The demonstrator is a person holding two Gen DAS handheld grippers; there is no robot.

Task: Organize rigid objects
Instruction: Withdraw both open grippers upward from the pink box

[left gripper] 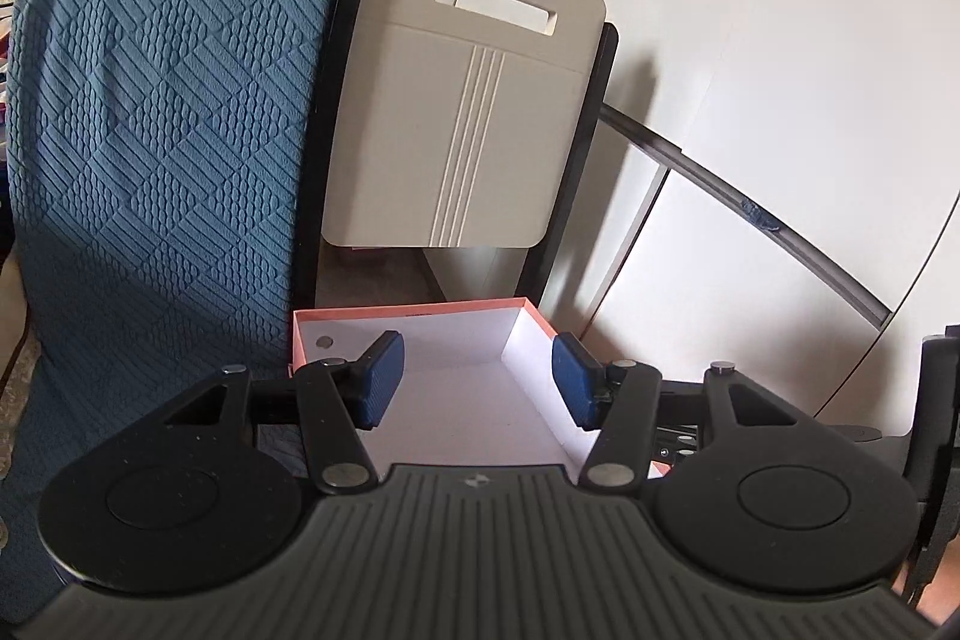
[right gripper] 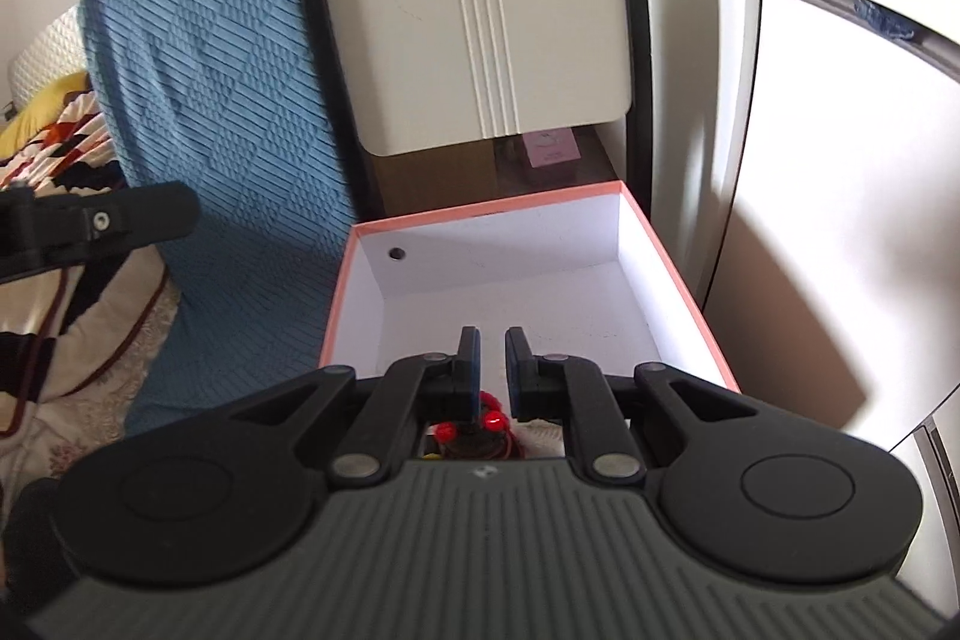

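Box open, nothing visible inside

Box (right gripper: 600,292), one, pink-edged with a white interior, sits below both claws beside one blue quilted cushion (left gripper: 156,112). I read no writing anywhere; a small pink label (right gripper: 549,148) beyond it is too blurred. My left gripper (left gripper: 477,379) stands partly open, holding nothing. My right gripper (right gripper: 492,349) is nearly closed; something red (right gripper: 495,422) shows behind its fingers, unidentifiable, and whether it's held I can't tell.

box (right gripper: 690,304): salmon-pink rim, white inside
cover (left gripper: 162,112): blue, quilted diamond and stripe pattern
panel (left gripper: 456,112): beige with pale vertical lines
gripper pads (left gripper: 381,376): dark blue, finely textured
bedding (right gripper: 54,160): cream, patterned in red, yellow, black
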